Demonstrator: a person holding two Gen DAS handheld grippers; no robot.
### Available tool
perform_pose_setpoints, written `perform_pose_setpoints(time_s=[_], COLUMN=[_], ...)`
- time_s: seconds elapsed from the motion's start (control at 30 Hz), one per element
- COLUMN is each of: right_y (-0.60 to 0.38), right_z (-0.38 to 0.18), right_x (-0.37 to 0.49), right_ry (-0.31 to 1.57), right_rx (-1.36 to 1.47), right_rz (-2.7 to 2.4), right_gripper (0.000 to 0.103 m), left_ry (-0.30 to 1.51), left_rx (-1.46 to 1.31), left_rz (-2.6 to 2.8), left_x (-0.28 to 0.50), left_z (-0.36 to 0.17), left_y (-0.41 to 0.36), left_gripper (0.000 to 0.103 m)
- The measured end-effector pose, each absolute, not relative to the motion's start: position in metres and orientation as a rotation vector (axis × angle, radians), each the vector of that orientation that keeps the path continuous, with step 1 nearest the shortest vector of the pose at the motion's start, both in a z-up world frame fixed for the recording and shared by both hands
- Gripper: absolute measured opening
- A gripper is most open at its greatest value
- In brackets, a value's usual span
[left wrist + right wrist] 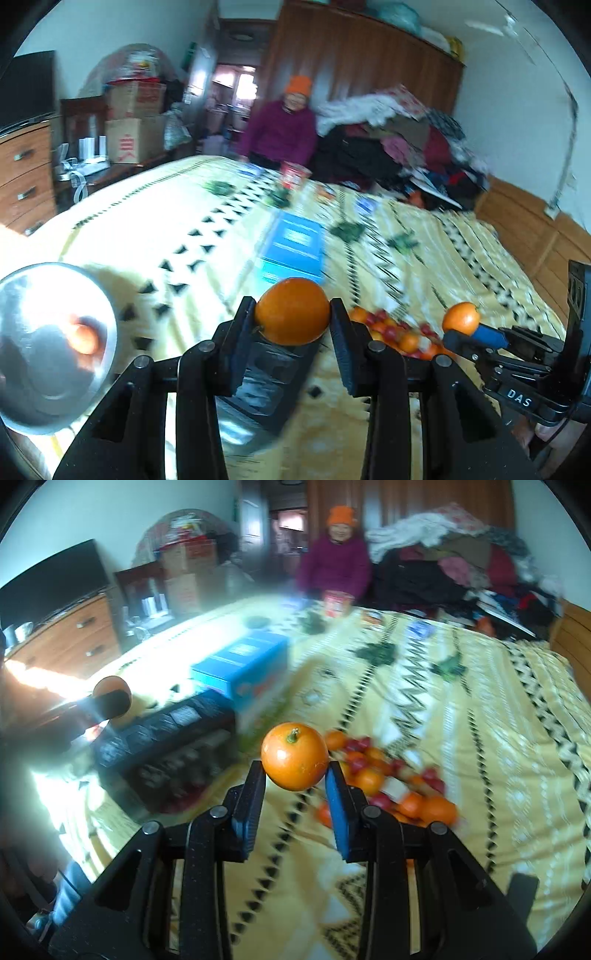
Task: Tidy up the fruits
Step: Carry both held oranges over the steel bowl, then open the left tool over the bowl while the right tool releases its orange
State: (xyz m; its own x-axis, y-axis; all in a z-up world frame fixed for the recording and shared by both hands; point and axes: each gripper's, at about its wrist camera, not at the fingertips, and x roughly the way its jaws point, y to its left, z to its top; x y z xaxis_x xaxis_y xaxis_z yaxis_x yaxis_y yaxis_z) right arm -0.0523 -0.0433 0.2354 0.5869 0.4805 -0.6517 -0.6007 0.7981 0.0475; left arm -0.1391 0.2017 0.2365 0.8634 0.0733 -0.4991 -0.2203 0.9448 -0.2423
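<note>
Left tongs (292, 316): closed on an orange (291, 311), both pads pressed against its sides, the fruit held above the bed (207, 236).

Right tongs (295, 773): closed on a second orange (294, 755), stem end up, held above the bed. In the left view these tongs show at the far right edge with their orange at the tips.

Fruit pile (384, 786): small oranges and red fruits lying together on the yellow patterned bedspread, just beyond the right tongs and to their right. Individual red fruits too blurred to name.

Metal bowl (51, 343): at the near left in the left view, tilted toward the camera, with one orange fruit (85, 339) inside.

Black tray (166, 749): compartmented, on the bed left of the pile, near the blue box.

Blue box (243, 672): on the bed just beyond the tray.

Red tub (337, 603): at the far edge of the bed.

Person (338, 563): in a purple jacket and orange hat, at the far side of the bed.

Clothes heap (458, 557): at the far right of the bed.

Drawers (70, 635): wooden, along the left wall, with cardboard boxes (135, 122) stacked beyond.
</note>
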Motion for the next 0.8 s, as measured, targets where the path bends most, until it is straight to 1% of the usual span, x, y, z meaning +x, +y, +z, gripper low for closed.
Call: perform_pose_setpoints(time_s=[0.27,0.37,0.47,0.6,0.8], right_y=[0.084,0.133,0.180,0.235,0.260], right_z=[0.271,0.276,0.272,0.251,0.207], right_x=[-0.075,-0.085,-0.101,-0.123,-0.125], right_ry=[0.670,0.702,0.728,0.790,0.944], right_rx=[-0.211,-0.210,-0.256,-0.327,-0.336], right_rz=[0.905,1.024,1.116,1.206,1.235], right_gripper=[0.034,0.034,0.034,0.034,0.034], left_ry=[0.456,0.468,0.518,0.603,0.679], left_rx=[-0.386,-0.419,-0.459,-0.475,-0.443], left_rz=[0.433,0.531,0.620,0.675,0.700], left_x=[-0.201,-0.221,-0.232,-0.236,-0.236], left_z=[0.249,0.240,0.219,0.186,0.158], left_y=[0.340,0.384,0.421,0.442,0.444], left_gripper=[0.041,0.041,0.041,0.041,0.041])
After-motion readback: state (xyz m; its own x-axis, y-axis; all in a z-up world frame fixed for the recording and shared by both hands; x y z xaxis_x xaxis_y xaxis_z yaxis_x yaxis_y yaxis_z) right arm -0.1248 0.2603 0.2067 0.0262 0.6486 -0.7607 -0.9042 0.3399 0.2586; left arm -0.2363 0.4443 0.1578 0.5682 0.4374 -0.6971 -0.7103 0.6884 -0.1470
